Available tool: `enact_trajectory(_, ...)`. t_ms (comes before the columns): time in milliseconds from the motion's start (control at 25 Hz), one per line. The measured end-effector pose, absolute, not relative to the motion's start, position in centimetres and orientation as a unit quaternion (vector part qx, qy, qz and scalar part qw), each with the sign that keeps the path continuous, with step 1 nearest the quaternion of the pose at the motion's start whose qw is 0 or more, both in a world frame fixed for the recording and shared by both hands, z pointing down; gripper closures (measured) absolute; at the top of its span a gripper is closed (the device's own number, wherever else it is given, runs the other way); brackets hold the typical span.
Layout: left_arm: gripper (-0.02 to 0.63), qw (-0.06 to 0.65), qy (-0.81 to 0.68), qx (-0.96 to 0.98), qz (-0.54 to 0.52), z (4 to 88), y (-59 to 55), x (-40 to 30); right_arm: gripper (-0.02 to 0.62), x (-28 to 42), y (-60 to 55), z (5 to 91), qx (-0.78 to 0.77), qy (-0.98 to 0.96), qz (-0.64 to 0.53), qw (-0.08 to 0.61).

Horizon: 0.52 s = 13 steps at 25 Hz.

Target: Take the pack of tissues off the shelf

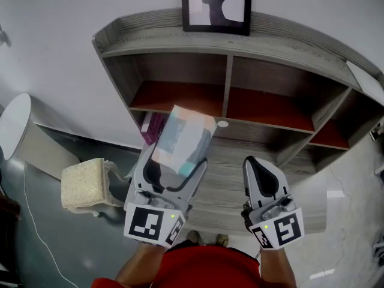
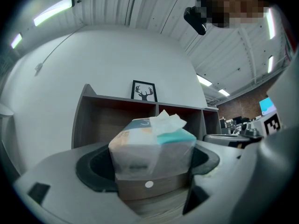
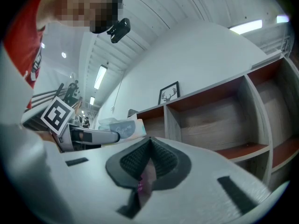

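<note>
A soft pack of tissues (image 1: 182, 140), white with teal and peach print, is clamped between the jaws of my left gripper (image 1: 173, 164), held out in front of the grey wooden shelf (image 1: 228, 110). In the left gripper view the tissue pack (image 2: 152, 146) fills the gap between both pads, a tissue sticking out on top. My right gripper (image 1: 262, 176) hovers to the right at the same height, jaws pressed together with nothing in them. From the right gripper view the tissue pack (image 3: 122, 129) shows at the left.
A framed deer picture (image 1: 217, 5) stands on top of the shelf. A purple item (image 1: 152, 126) lies in the lower left compartment behind the pack. A beige cushioned stool (image 1: 84, 185) and a white round table (image 1: 15, 122) stand at the left on the floor.
</note>
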<state>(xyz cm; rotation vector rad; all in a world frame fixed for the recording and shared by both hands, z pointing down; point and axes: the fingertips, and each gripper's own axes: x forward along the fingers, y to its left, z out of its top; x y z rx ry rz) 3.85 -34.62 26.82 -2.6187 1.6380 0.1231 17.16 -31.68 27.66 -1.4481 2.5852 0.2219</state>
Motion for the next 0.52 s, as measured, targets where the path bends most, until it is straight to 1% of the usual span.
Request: enact_trajectory(520, 0.173, 0.019, 0.538, -0.842, 0.036, 27.30, -35.00, 3.44, 0.591, 17.31, -31.62, 27.81, -0.487, 0.866, 0.072, 0.090)
